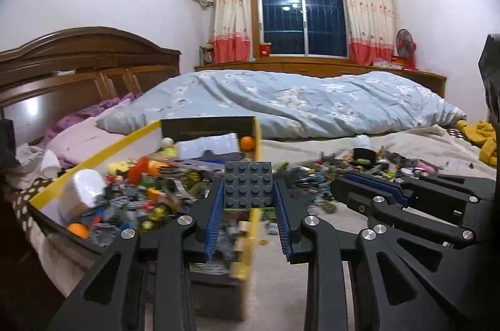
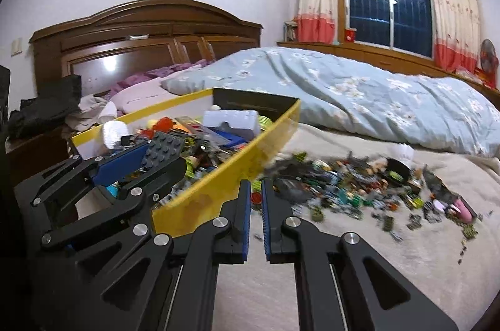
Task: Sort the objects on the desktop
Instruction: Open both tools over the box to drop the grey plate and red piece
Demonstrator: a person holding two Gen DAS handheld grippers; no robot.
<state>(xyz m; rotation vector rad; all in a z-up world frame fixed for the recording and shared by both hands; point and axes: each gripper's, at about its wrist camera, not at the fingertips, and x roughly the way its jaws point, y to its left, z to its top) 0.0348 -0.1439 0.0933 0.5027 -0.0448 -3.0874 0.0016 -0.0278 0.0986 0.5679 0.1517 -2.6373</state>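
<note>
Your left gripper [image 1: 248,187] is clamped on a dark grey studded plate [image 1: 248,185], its blue pads [image 1: 217,206] pressing the plate's two side edges so the plate lies flat between the fingertips, studs up. The plate hangs over the near, right-hand wall of the yellow-rimmed box [image 1: 253,237], which sits on the bed [image 1: 343,237] toward its headboard end and brims with mixed toy parts. Your right gripper [image 2: 256,193] has its jaws drawn together with only a thin slit between the pads, and nothing held in them; it sits just beside the left gripper, on the bedspread side of the box wall, its tips pointing toward the pile [image 2: 359,184] of small bricks strewn across the beige bedspread. From the right wrist view, the plate appears tilted, above the box's near corner, left of the right gripper's tips. The blue quilt [image 1: 297,103] lies bunched along the far side of the bed.
</note>
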